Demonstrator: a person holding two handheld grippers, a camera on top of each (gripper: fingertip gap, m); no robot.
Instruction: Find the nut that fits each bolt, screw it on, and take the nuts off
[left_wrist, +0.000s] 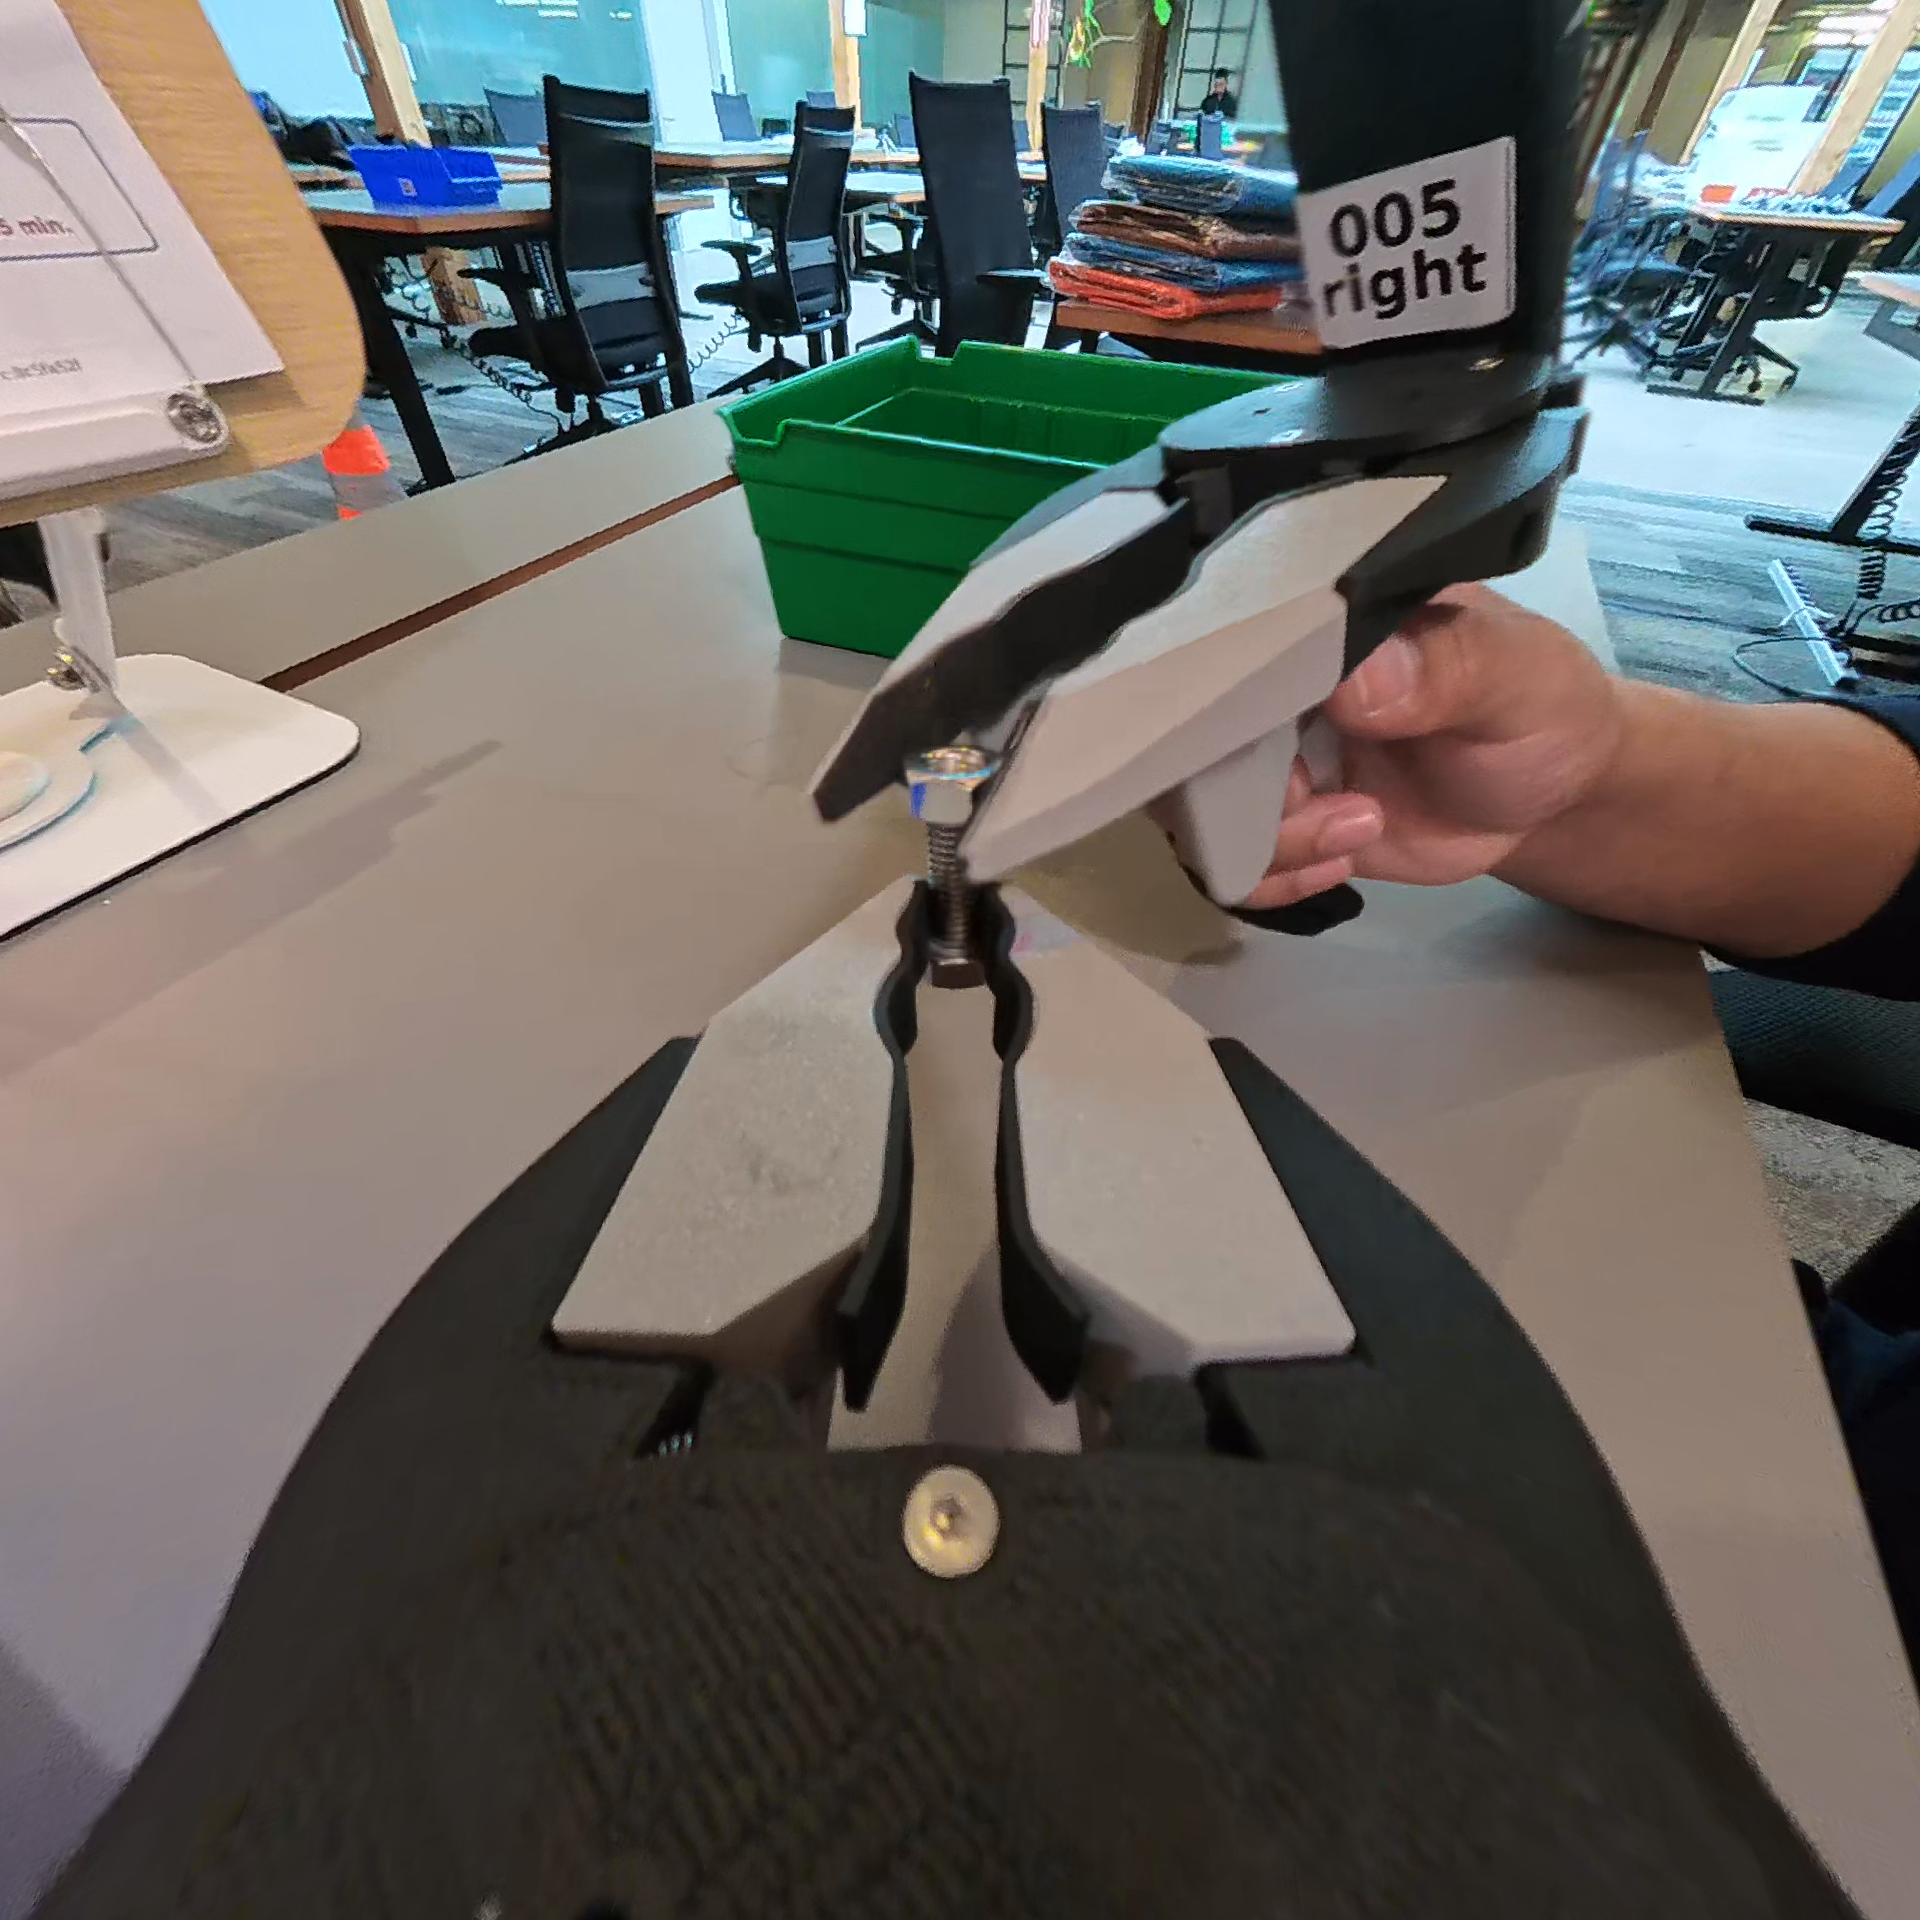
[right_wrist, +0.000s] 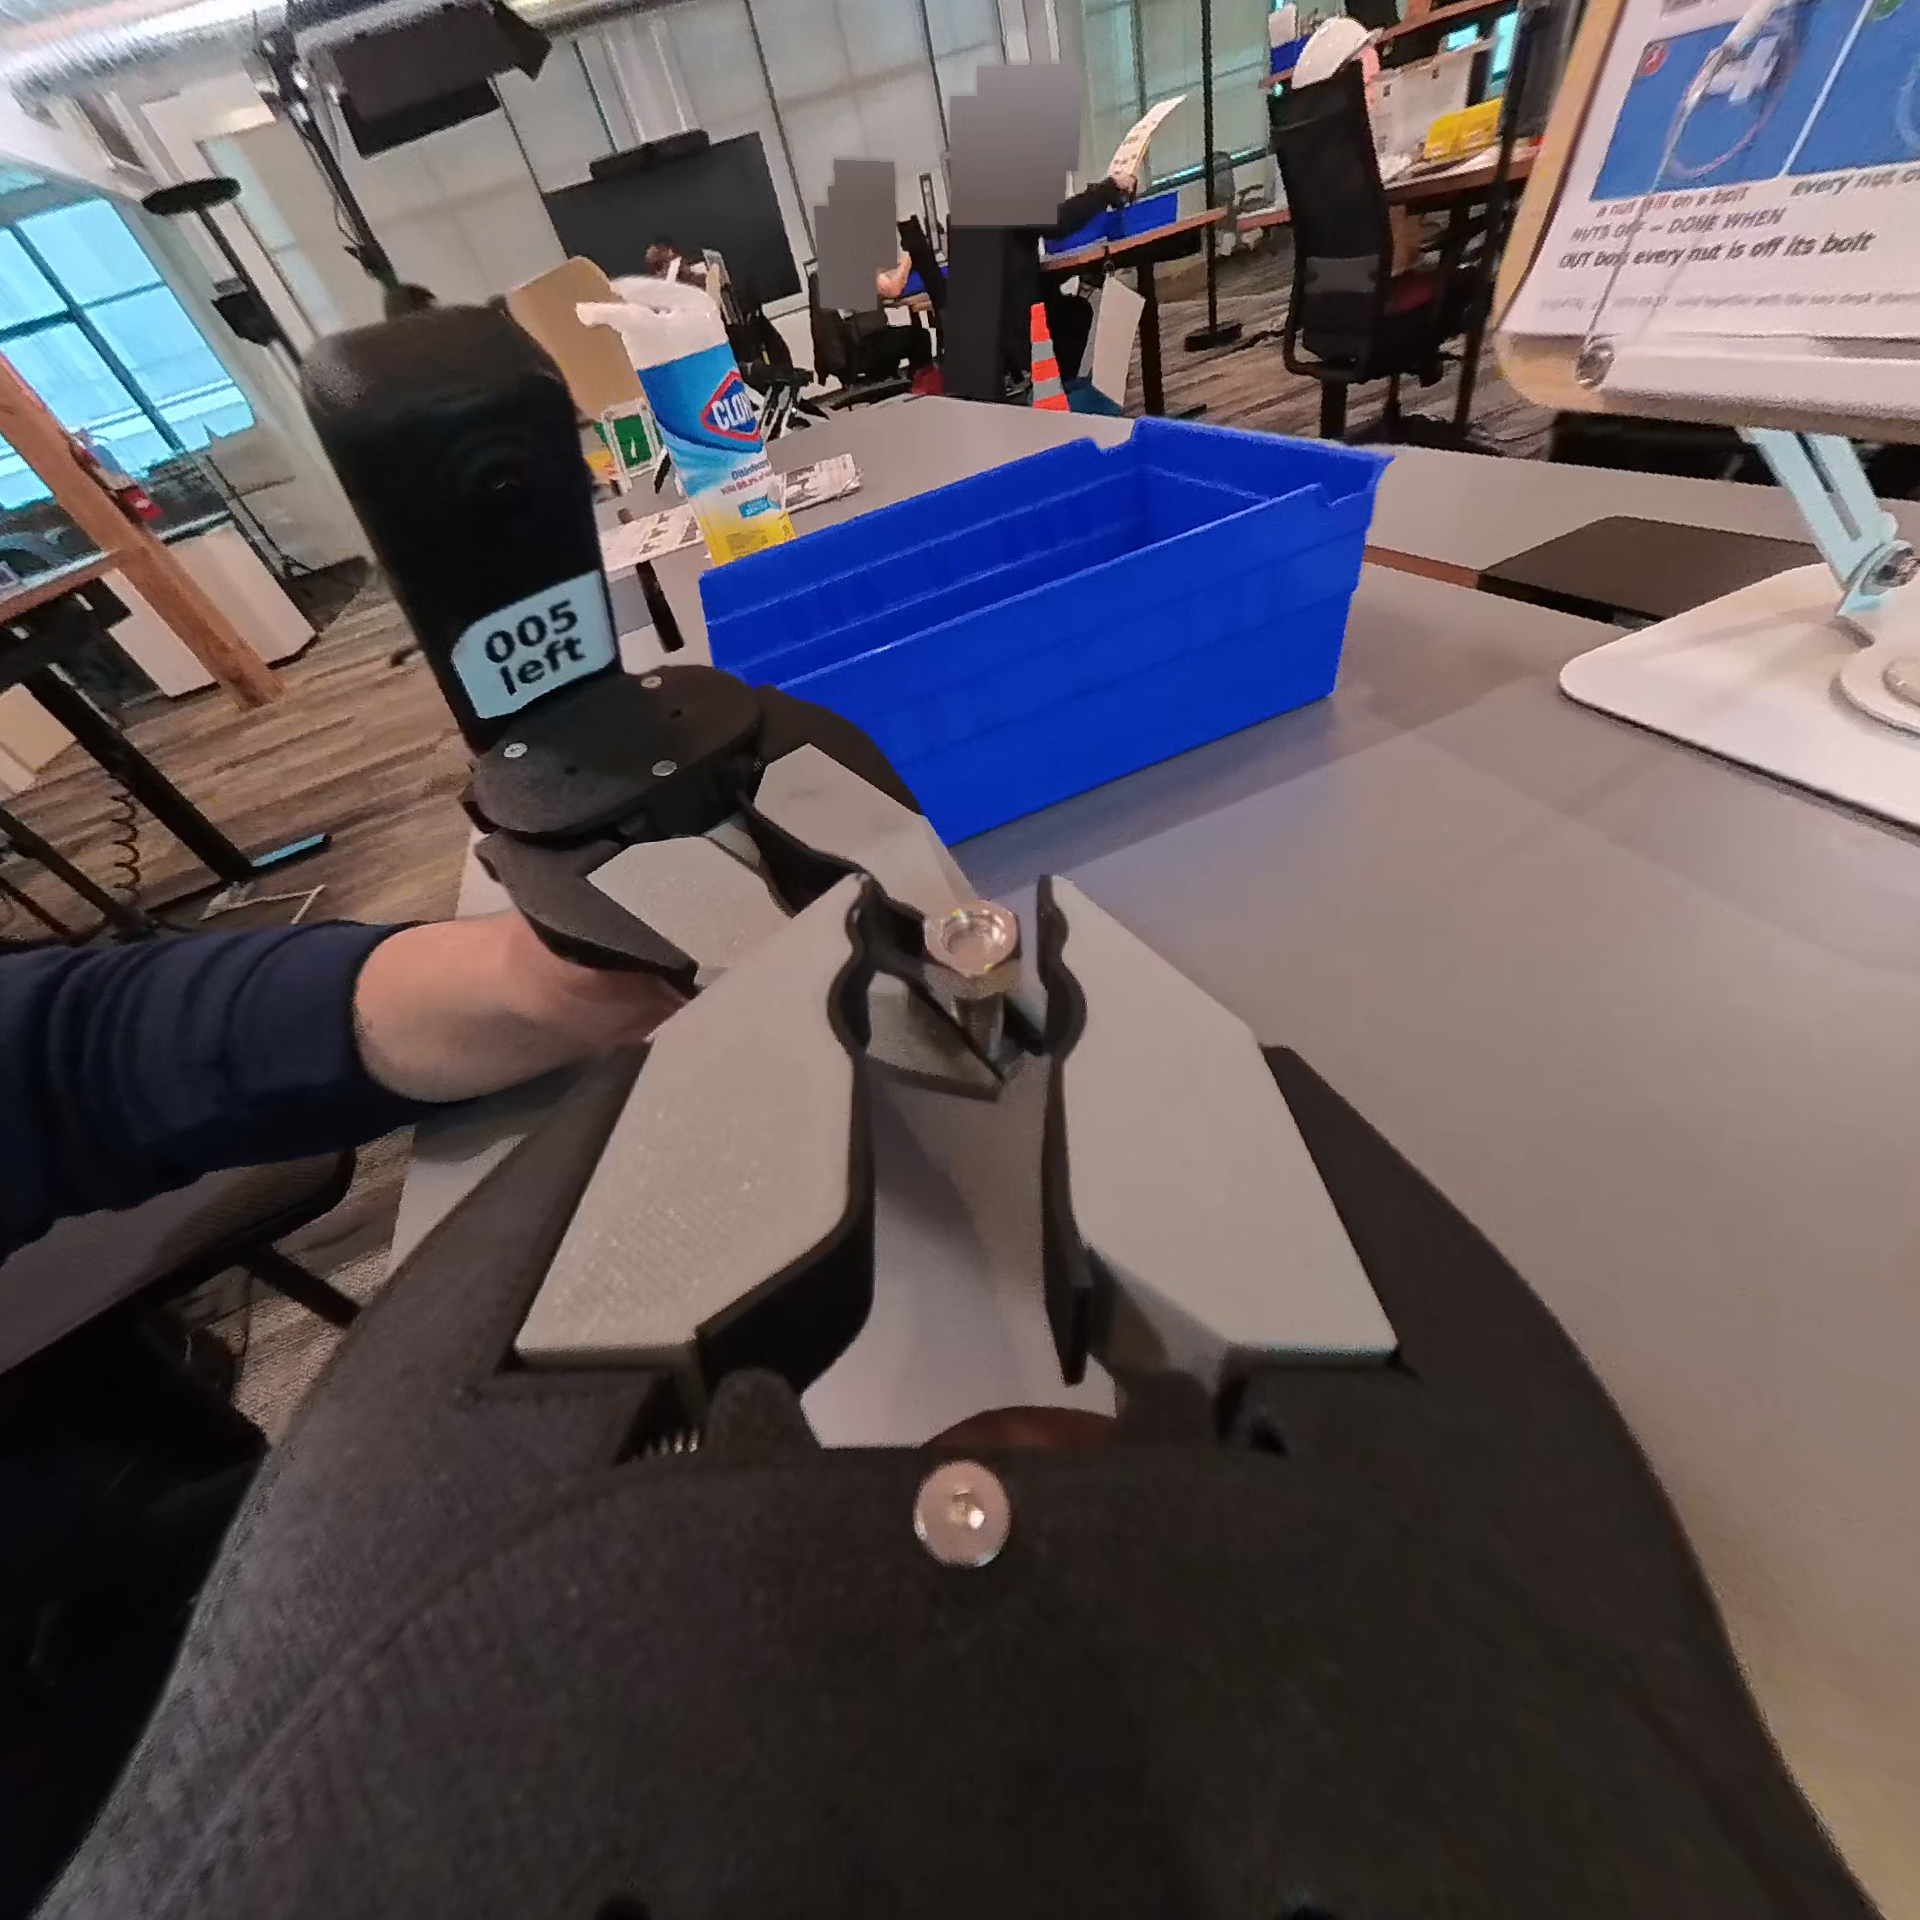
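Holding the bolt (left_wrist: 948, 940) upright by its head, left gripper (left_wrist: 951, 961) pinches tight so right gripper (right_wrist: 951, 961), fingers straddling the nut (right_wrist: 971, 938), can turn it.

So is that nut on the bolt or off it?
On. The nut sits at the top of the upright bolt, bare thread showing below it; the right gripper has its jaws around it.

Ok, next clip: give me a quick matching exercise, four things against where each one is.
Things:
1. bolt
2. nut
3. green bin
4. blue bin

Places:
A. on the bolt's top end, between the right gripper's fingertips
B. on the table beyond the left gripper
C. upright, head clamped in the left gripper
D. on the table beyond the right gripper

Pairs: 1-C, 2-A, 3-B, 4-D
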